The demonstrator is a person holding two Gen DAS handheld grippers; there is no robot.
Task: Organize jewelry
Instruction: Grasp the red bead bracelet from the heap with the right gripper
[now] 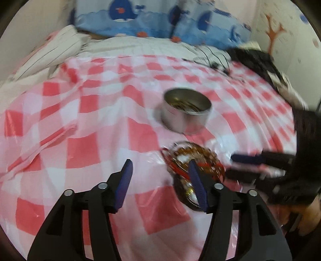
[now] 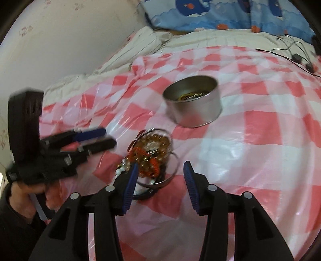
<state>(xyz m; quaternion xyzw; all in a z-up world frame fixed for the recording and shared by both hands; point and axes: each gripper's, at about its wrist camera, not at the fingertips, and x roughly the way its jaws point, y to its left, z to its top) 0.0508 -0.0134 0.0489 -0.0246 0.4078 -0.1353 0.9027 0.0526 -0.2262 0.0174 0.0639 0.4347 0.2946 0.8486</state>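
A pile of jewelry [image 1: 192, 160] with amber beads, red coils, pearls and bangles lies on the red-and-white checked sheet [image 1: 80, 124]. A round silver tin [image 1: 185, 110] stands just beyond it, with gold bangles inside. My left gripper [image 1: 160, 166] is open and empty, its right finger over the pile's near edge. My right gripper [image 2: 160, 168] is open and empty, its jaws around the near side of the pile [image 2: 152, 154]. The tin [image 2: 194, 102] stands farther back. Each gripper shows in the other's view: the right [image 1: 246, 166], the left [image 2: 100, 138].
Blue whale-print pillows [image 1: 160, 18] lie at the head of the bed. Black cables and chargers [image 2: 297, 56] lie at the far right on the sheet. A white wall [image 2: 60, 40] runs along the left. A rumpled cream blanket [image 1: 50, 52] is at the back left.
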